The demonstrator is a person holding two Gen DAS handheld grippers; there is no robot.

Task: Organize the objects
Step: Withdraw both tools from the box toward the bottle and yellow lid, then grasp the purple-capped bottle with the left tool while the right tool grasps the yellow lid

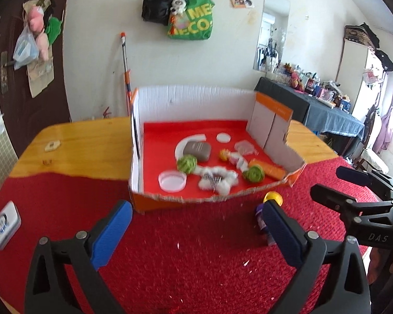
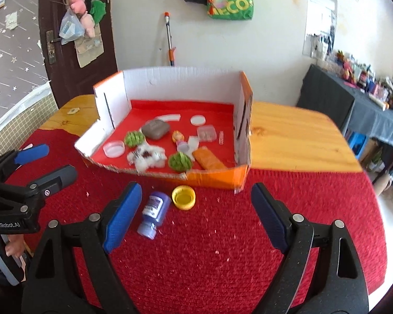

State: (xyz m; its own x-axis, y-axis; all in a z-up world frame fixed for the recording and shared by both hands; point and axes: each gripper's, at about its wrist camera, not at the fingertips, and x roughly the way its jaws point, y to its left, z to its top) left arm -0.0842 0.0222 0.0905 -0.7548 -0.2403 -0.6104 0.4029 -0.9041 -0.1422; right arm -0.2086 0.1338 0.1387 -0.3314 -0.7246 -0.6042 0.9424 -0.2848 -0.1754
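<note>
Box: an open cardboard box [image 2: 217, 178] with orange outside, white walls and a red floor is set on the table [image 2: 296, 136], its torn front edge on the red cloth [image 2: 209, 248].
Box contents: a grey case [image 2: 155, 129], two green balls [image 2: 134, 138] [image 2: 180, 161], a clear round lid [image 2: 114, 148], a white disc [image 2: 197, 119], a white curved strip [image 2: 169, 117], a white fluffy piece [image 2: 146, 158], an orange block [image 2: 209, 158], a small doll [image 2: 179, 139] and a clear plastic case [image 2: 207, 133] are seen inside.
Outside the box: a purple bottle [image 2: 154, 213] is laid on its side on the cloth, with a yellow cap [image 2: 184, 197] at its 2 o'clock, just in front of the box.
Left gripper [image 1: 196, 233]: released, jaws wide, nothing between them.
Right gripper [image 2: 194, 217]: released; the bottle lies by its left finger, untouched.
Hard to make out: box contents are blurred; in the left wrist view the bottle is largely hidden behind a finger.
</note>
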